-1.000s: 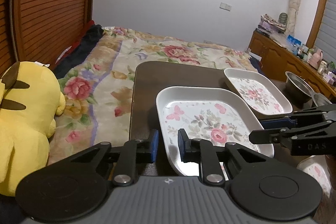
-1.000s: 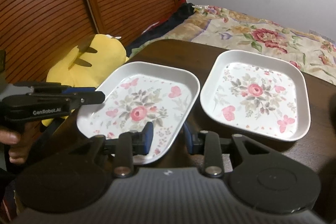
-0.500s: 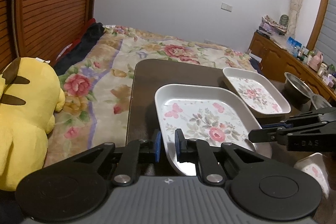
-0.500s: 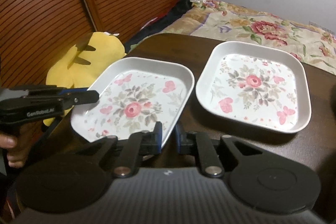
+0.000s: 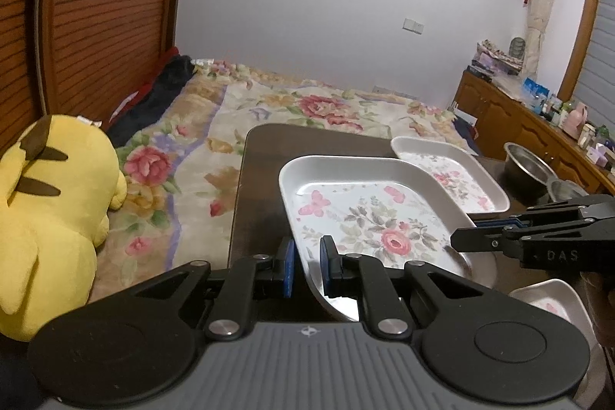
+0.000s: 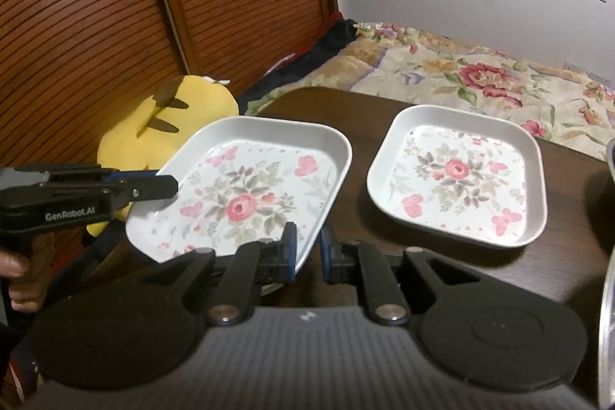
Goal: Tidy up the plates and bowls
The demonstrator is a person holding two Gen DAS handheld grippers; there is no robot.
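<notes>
Two tongs clamp floral plate rims: left, right | plate tilted, near-square, lifted off table

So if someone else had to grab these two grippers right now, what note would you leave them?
Left gripper: shut on the near plate's rim at one edge.
Right gripper: shut on the same plate's opposite edge. The plate looks lifted and tilted off the table.
Second plate sits flat on the table, apart from the first.
Metal bowls and a small floral dish wait at the right.
Done: first plate gripped by both.
Left: probably stack it onto the second plate, then sort the bowls.
</notes>
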